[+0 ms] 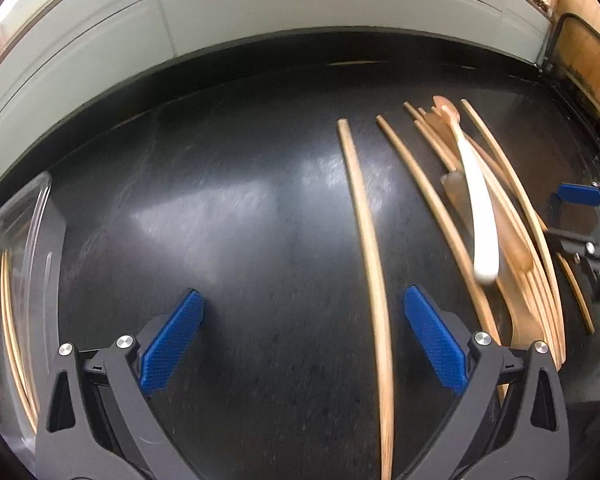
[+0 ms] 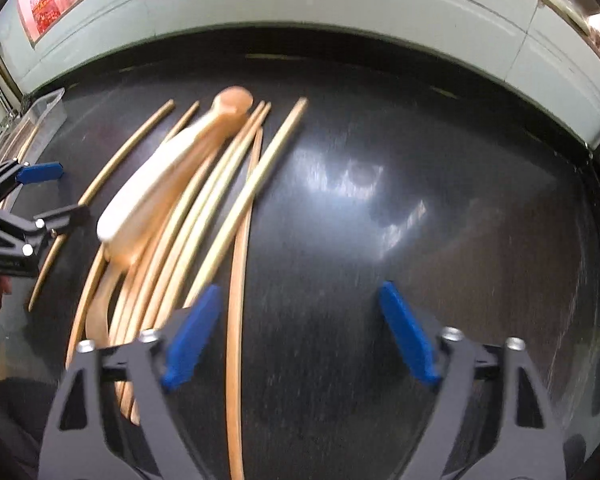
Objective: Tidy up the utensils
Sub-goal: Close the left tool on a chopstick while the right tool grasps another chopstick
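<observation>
Left wrist view
Left gripper (image 1: 302, 328): jaws spread wide, blue pads apart, nothing clamped; poised over the table.
Table (image 1: 228, 216): black, glossy, scuffed.
Single chopstick (image 1: 370, 264): wooden, lying lengthwise between the open jaws, nearer the right-hand pad; not pinched.
Utensil pile (image 1: 512, 248): loose wooden chopsticks, overlapping, to the right of the single chopstick.
Spoon (image 1: 482, 216): pale handle, brownish bowl at the far end, lying on top of the pile; blurred.
Clear container (image 1: 28, 240): at the left edge, with chopsticks showing through its wall.
Right gripper (image 1: 576, 216): at the right edge, just beside the pile; jaws apart.

Right wrist view
Right gripper (image 2: 300, 328): jaws apart, partly open, holding nothing; bare table between the pads.
Utensil pile (image 2: 188, 216): left of centre, chopsticks fanned out; one long stick runs close past the left pad, contact unclear.
Spoon (image 2: 168, 176): atop the pile, blurred.
Left gripper (image 2: 56, 192): at the left edge, jaws apart, over the pile's outer sticks.
Clear container (image 2: 44, 116): far left, behind the left gripper.
</observation>
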Demonstrator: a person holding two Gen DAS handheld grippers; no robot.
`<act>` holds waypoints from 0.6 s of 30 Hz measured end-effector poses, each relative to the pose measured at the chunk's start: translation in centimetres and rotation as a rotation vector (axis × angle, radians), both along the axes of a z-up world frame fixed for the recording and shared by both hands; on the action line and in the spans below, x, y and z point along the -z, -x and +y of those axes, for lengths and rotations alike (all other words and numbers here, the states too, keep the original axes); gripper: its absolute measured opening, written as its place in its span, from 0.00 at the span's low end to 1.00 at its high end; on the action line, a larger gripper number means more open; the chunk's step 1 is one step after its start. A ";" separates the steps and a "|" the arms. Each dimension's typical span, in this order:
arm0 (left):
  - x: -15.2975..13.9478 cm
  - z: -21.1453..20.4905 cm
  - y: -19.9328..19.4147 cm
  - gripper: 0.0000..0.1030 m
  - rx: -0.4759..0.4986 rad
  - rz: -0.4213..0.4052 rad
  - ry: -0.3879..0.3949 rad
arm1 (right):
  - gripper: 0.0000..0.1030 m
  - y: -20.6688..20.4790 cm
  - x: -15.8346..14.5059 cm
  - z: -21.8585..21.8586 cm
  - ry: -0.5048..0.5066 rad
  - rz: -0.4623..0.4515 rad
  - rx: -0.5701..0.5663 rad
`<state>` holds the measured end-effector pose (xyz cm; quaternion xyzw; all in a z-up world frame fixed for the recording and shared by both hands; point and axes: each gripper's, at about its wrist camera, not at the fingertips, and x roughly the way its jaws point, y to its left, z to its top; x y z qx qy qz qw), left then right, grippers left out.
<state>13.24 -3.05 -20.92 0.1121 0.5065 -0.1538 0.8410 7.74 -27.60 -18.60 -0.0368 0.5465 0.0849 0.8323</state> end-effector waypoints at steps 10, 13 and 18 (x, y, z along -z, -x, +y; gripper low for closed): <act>-1.0 -4.0 0.1 0.30 0.018 -0.028 0.009 | 0.07 -1.1 -0.8 0.2 -0.020 0.038 0.040; -1.1 -4.8 -0.5 0.06 0.007 0.003 0.002 | 0.07 -0.7 -1.3 -1.1 -0.059 0.059 0.118; -2.4 -4.2 -0.9 0.06 -0.040 0.040 0.020 | 0.07 0.5 -3.9 -3.5 -0.108 0.047 0.236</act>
